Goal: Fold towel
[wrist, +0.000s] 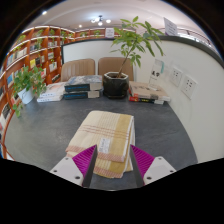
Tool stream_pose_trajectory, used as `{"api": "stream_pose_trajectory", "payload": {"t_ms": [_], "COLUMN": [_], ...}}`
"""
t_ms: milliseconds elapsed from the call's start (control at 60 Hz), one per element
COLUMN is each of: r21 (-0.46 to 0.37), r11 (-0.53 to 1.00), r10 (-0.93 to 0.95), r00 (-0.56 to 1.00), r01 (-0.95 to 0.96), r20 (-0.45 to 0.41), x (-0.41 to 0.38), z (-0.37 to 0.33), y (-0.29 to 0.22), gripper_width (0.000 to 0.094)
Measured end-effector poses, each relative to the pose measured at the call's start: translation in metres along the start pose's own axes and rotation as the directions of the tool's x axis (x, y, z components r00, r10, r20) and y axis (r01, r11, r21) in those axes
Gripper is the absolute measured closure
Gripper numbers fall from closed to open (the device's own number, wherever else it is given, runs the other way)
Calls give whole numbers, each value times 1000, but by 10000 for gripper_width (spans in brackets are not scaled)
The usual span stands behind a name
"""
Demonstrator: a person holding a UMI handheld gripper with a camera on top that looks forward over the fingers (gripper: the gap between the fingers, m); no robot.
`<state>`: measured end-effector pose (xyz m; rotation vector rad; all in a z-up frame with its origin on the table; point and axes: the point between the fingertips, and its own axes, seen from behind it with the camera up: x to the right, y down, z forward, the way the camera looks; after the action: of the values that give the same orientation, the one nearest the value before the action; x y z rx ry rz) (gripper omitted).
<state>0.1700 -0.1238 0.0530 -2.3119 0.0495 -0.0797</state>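
Library-ish room, grey table (40, 125). The towel (102, 140) lay already folded at twelve o'clock of the gripper (112, 160), tongs wide, empty. Looked nearly done; maybe one last fold.

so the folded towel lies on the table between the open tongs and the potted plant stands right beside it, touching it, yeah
Not quite. The gripper view shows the folded towel on the table between the open tongs, but the potted plant stands apart from it, well beyond, near the table's far edge between stacks of books. The rest holds.
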Motion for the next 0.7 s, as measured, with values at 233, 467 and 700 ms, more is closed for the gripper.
{"api": "stream_pose_trajectory", "payload": {"t_ms": [233, 467, 700], "r21": [87, 227, 256], "r11": [995, 974, 966], "r10": [-55, -42, -42], "r00": [998, 997, 995], "r01": [55, 27, 17], "r20": [-6, 61, 93], "x": [-34, -120, -194], "z": [-67, -167, -242], "y": [-35, -76, -51], "gripper_width": [246, 231, 232]}}
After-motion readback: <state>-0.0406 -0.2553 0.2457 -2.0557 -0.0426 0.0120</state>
